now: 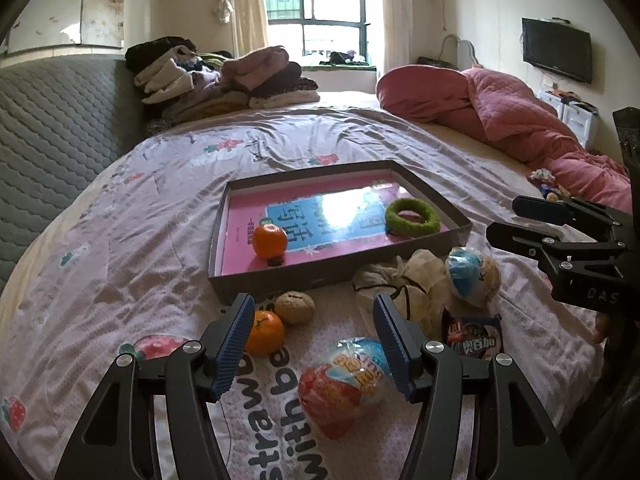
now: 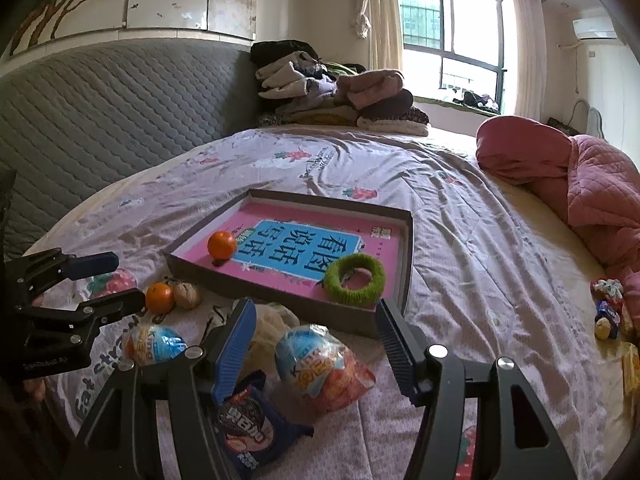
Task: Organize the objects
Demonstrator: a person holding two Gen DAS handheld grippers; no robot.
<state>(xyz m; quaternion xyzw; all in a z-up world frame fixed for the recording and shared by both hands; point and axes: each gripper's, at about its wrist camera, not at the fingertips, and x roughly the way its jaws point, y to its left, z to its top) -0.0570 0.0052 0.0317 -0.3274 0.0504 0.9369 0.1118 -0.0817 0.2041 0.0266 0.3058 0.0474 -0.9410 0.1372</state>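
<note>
Both grippers hang with jaws apart, empty: left gripper point(image 1: 314, 342) above a wrapped egg point(image 1: 344, 384), right gripper point(image 2: 316, 340) above another wrapped egg point(image 2: 320, 368). Crinkly wrappers may slip; an egg could roll across the soft bed point(image 1: 140, 208).

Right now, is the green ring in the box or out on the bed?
In. The green ring lies flat on the pink book inside the box, in its near right corner in the right wrist view, opposite the orange.

Daylight from far window point(image 1: 320, 4) blows out on my feed, glare on the book cover point(image 1: 340, 208). Fisheye edges bent, dark corners; rest sharp.
</note>
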